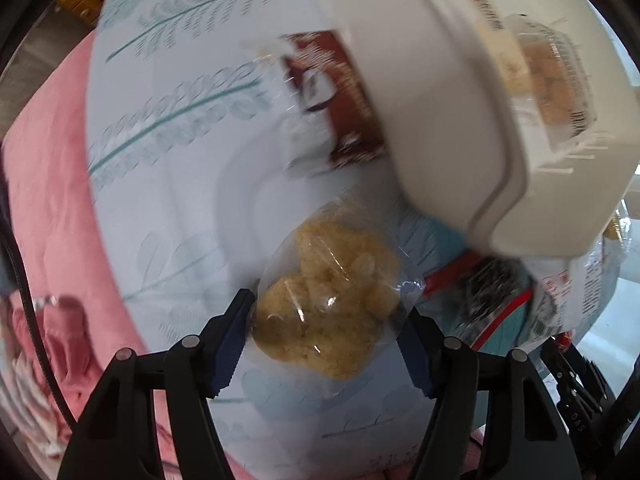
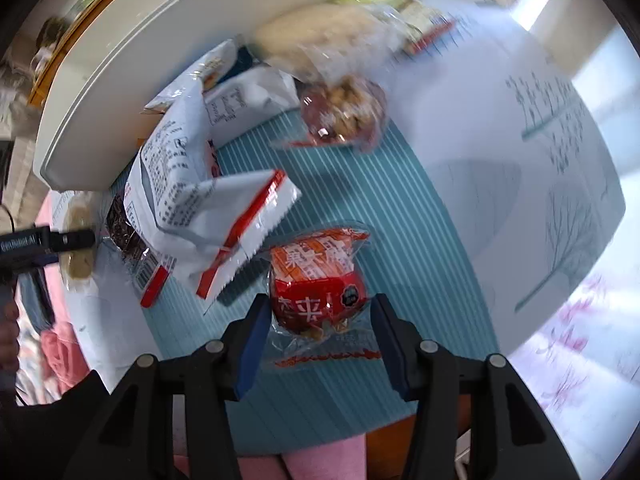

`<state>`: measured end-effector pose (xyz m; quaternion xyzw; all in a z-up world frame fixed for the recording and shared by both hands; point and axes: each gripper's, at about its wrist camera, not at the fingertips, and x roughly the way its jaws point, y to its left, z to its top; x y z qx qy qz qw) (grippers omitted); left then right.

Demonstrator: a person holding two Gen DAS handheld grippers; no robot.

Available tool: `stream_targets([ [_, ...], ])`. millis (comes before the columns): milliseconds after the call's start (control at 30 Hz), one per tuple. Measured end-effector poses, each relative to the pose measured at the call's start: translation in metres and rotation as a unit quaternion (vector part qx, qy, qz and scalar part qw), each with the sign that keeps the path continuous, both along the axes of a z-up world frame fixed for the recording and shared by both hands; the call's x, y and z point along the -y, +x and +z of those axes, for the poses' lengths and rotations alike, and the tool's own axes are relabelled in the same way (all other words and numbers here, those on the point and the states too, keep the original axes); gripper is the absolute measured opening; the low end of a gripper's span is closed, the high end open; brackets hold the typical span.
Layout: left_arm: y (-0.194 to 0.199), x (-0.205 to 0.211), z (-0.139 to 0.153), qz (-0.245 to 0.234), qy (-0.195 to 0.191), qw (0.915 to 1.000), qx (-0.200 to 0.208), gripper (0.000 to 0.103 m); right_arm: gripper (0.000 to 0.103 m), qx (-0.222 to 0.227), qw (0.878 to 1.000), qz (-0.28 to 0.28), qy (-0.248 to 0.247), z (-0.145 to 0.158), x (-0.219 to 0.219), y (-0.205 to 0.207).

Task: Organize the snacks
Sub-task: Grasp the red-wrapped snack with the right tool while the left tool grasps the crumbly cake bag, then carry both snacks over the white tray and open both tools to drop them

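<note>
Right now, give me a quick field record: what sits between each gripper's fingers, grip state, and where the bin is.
left gripper: straddles clear bag of yellow puffs; pads at the bag's edges, grip unclear
right gripper: red snack packet between fingers, gaps both sides, not gripped
white bin: beyond the puffs, already holding snacks
surface: patterned cloth

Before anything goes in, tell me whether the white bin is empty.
Not empty. The left wrist view shows the white bin already holding a clear clamshell of golden-brown snacks, seen over its rim.
</note>
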<state>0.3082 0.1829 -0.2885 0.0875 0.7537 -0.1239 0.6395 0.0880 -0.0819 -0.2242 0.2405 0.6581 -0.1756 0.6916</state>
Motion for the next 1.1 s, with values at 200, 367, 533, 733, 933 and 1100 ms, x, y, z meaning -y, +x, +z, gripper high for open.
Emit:
stream_targets([
  [200, -0.012, -0.024, 0.009, 0.024, -0.008, 0.9997, -0.007, 0.065, 0.052, 0.004, 0.998, -0.05, 0.03, 0.004, 0.007, -0.025],
  [367, -0.027, -0.042, 0.022, 0.03, -0.032, 0.999, -0.001, 0.064, 0.051, 0.025, 0.997, -0.067, 0.031, 0.018, 0.008, -0.057],
  [533, -0.059, -0.049, 0.039, 0.026, -0.047, 0.9986, -0.003, 0.064, 0.051, 0.05, 0.996, -0.075, 0.027, 0.046, 0.001, -0.064],
  [733, -0.088, -0.045, 0.072, -0.002, -0.054, 0.9985, -0.009, 0.064, 0.051, 0.094, 0.992, -0.078, 0.025, 0.083, -0.012, -0.068],
  [933, -0.102, -0.027, 0.12, -0.006, -0.091, 0.9958, -0.005, 0.064, 0.052, 0.134, 0.989, -0.058, 0.025, 0.111, -0.038, -0.052],
  [1100, -0.101, -0.012, 0.158, 0.003, -0.13, 0.9915, 0.006, 0.064, 0.052, 0.162, 0.986, -0.031, 0.025, 0.136, -0.049, -0.032],
])
